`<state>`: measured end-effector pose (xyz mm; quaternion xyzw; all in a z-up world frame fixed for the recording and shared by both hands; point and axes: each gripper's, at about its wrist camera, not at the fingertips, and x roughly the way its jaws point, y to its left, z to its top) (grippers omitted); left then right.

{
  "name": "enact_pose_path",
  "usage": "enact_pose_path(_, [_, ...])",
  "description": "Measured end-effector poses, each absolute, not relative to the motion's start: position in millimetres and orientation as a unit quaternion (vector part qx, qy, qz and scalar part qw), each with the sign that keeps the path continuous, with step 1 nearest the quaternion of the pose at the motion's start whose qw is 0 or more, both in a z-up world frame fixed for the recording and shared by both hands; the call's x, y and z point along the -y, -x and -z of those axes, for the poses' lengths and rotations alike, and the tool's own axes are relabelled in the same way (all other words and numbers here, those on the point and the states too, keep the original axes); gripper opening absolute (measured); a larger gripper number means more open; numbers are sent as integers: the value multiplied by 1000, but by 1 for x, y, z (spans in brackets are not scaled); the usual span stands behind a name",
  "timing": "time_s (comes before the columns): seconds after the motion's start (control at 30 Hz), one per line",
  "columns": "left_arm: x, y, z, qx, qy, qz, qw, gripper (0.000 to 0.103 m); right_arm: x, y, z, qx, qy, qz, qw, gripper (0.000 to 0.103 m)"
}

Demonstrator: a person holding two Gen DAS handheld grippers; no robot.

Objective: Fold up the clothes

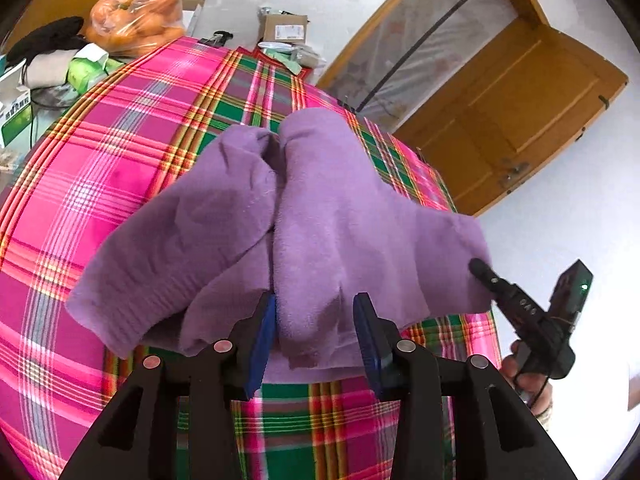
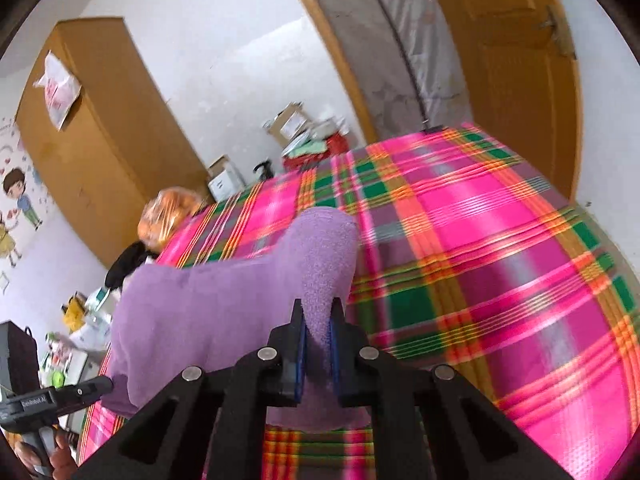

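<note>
From the left wrist view, the purple garment (image 1: 304, 220) lies bunched on the pink plaid cloth (image 1: 120, 168), spread from the middle of the surface toward its near edge. The left gripper (image 1: 315, 316) stands with its two blue-padded fingers apart, one on each side of a hanging fold of the garment; the fold sits in the gap, and it is not pinched. At the right edge of the fabric, the right gripper (image 1: 478, 266) meets the garment's corner, with a hand (image 1: 528, 376) holding it from below. Beyond the cloth, a bag of oranges (image 1: 136, 16) and a cardboard box (image 1: 282, 28) rest at the far side, and a wooden door (image 1: 520, 112) stands open to the right.

From the right wrist view, the picture is blurred by motion. The right gripper (image 2: 318, 332) is clamped on the purple garment (image 2: 224, 292), a ridge of fabric squeezed between its blue pads. The garment spreads away to the left and forward over the pink plaid cloth (image 2: 500, 240). The left gripper (image 2: 96, 386) shows at the lower left, its tip touching the garment's edge, and whether it is apart or together cannot be told here. A wooden wardrobe (image 2: 100, 128) stands against the wall behind
</note>
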<state>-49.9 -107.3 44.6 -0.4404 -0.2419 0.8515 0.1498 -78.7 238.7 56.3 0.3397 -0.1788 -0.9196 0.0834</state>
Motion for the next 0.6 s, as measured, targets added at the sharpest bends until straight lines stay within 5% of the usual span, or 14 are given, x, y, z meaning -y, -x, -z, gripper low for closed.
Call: enact_pose_path(0.6, [61, 60, -48, 203, 455, -848, 181, 40, -308, 63, -57, 198, -325, 925, 16, 10])
